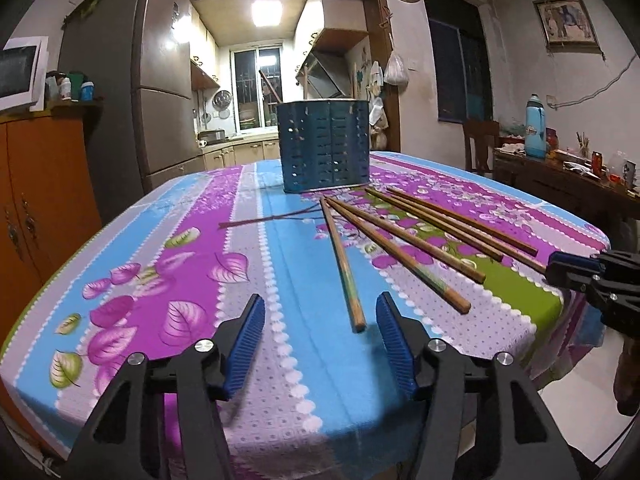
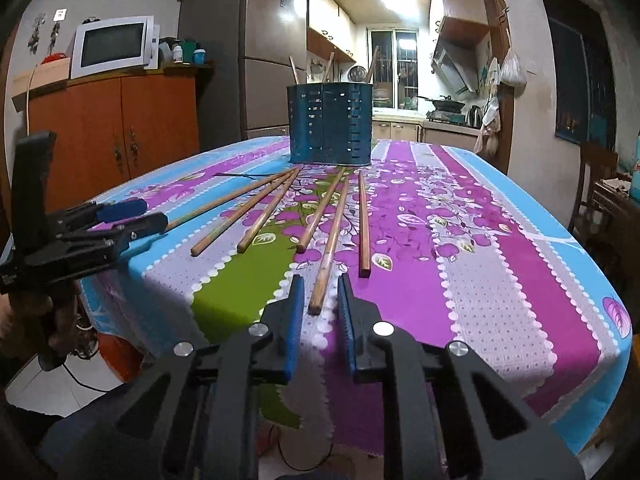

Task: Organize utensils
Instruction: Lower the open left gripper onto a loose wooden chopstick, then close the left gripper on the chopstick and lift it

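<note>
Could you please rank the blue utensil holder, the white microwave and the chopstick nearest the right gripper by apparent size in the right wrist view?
1. Blue utensil holder
2. White microwave, slightly smaller, though it stands farther off
3. Chopstick, long but thin

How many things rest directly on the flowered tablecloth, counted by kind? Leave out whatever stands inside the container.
Brown wooden chopsticks lying flat: 6
Blue perforated metal utensil holder: 1
Total: 7
</note>
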